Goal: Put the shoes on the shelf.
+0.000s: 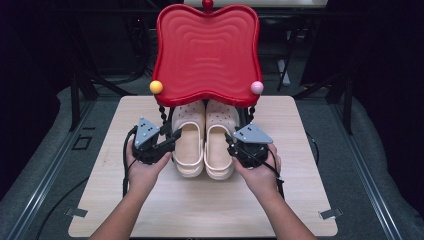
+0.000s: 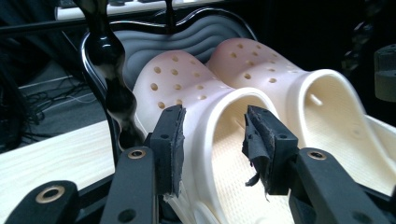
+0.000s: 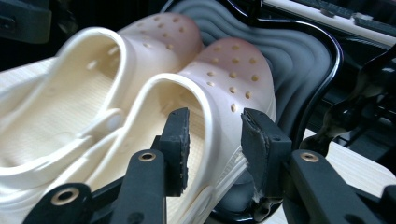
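Two shelves make the largest thing here, a small rack: a red top tray with a wavy surface, and under it a lower black tray, joined by beaded black posts. The rack stands at the far middle of a light wooden table. On the lower tray lies a pair of cream clogs, toes pushed in under the red tray and heels out toward the person, probably so that they can be reached from the front.

The left clog and the right clog are touching side by side. Each has small holes over the toe.

The left gripper is at the outer side of the left clog. In the left gripper view its jaws stand moderately apart, one on each side of the clog's outer wall, not yet pressing it. The right gripper mirrors this on the right clog's outer wall. I judge that both hands prepare to pinch the walls and pull the pair out together.
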Tool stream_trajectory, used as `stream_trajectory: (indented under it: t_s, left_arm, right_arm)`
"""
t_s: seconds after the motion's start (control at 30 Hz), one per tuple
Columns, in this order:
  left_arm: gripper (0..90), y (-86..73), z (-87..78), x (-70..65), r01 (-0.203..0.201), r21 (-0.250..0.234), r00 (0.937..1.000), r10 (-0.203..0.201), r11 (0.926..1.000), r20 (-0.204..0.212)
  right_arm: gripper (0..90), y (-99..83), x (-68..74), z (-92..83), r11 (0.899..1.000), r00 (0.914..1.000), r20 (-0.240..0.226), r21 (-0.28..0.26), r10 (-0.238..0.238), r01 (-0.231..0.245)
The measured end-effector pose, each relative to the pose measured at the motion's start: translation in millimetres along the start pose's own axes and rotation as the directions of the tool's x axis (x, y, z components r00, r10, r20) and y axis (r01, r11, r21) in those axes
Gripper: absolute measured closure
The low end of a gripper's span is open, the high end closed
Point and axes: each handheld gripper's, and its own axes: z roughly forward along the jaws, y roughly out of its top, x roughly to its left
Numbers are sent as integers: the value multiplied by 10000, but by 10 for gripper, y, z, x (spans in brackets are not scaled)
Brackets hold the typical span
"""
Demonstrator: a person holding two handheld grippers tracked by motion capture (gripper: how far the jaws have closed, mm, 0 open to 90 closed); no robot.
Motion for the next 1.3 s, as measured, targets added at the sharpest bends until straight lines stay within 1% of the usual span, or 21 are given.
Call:
stream_trajectory:
  t_s: [0.03,0.07,0.17,0.2,0.27,0.33,0.37,0.4,0.43,0.47,0.53,0.6,0.63,0.73,0.83,0.9,1.0,1.03,1.1,1.2,1.3]
  left_arm:
    - [584,0,0,0,0,0,10000,0,10000,0]
    - [584,4,-49,-5,58,-15,9999,-57,10000,116]
    - [601,11,-185,-29,289,89,9988,-292,9995,386]
    - [603,6,-218,-40,299,100,9987,-303,9995,412]
    - [613,-25,-309,-81,279,102,9978,-285,9996,606]
    - [625,-61,-377,-115,219,182,9974,-231,9996,688]
    - [625,-95,-428,-134,145,237,9969,-162,9996,770]
    - [636,-131,-466,-147,164,229,9965,-182,9996,819]
    - [643,-170,-501,-155,192,349,9960,-221,9992,868]
    - [645,-215,-533,-165,301,446,9951,-341,9986,924]
    - [664,-299,-577,-187,375,616,9936,-438,9974,1042]
    - [692,-402,-631,-215,499,608,9908,-571,9969,1230]
    - [701,-466,-658,-233,627,729,9882,-721,9954,1348]
    - [743,-622,-661,-289,640,1010,9856,-787,9928,1496]
    - [775,-744,-619,-338,600,1332,9841,-810,9893,1578]
    - [797,-811,-580,-370,526,1469,9849,-757,9877,1558]
    - [822,-888,-522,-400,518,1757,9845,-798,9831,1562]
    - [832,-888,-522,-400,518,1757,9845,-798,9831,1562]
    - [850,-944,-468,-435,348,1937,9854,-660,9804,1570]
    - [896,-1006,-387,-469,247,2216,9856,-609,9748,1580]
    - [898,-1031,-336,-485,294,2253,9849,-668,9738,1599]
  right_arm:
    - [620,0,0,0,10000,10000,0,0,0,0]
    - [621,8,0,-34,10000,10000,-70,8,-13,13]
    - [647,35,25,-194,10000,9995,-296,-49,-54,52]
    - [658,35,35,-242,9999,9994,-344,-87,-95,93]
    - [689,20,67,-341,9999,9987,-515,-104,-56,51]
    - [717,-18,111,-425,9999,9970,-765,-89,-78,71]
    - [728,-38,132,-450,9999,9965,-830,-77,-95,89]
    - [745,-77,163,-497,9999,9956,-932,6,-136,137]
    - [752,-114,188,-530,9999,9949,-1004,47,-118,124]
    - [763,-154,213,-556,9999,9936,-1129,98,-97,109]
    - [779,-246,265,-596,9998,9909,-1346,204,-32,60]
    - [796,-345,318,-619,9993,9898,-1424,338,-82,132]
    - [800,-379,334,-627,9989,9897,-1423,431,-134,197]
    - [820,-538,404,-611,9976,9873,-1589,683,-18,128]
    - [834,-670,460,-570,9941,9858,-1676,1064,-44,226]
    - [847,-777,499,-516,9910,9851,-1720,1323,23,208]
    - [861,-865,516,-463,9884,9836,-1797,1514,167,109]
    - [861,-865,516,-463,9884,9836,-1797,1514,167,109]
    - [880,-915,524,-431,9884,9818,-1871,1517,328,-41]
    - [898,-971,559,-368,9871,9818,-1890,1596,198,109]
    - [900,-981,574,-339,9848,9808,-1944,1728,178,163]
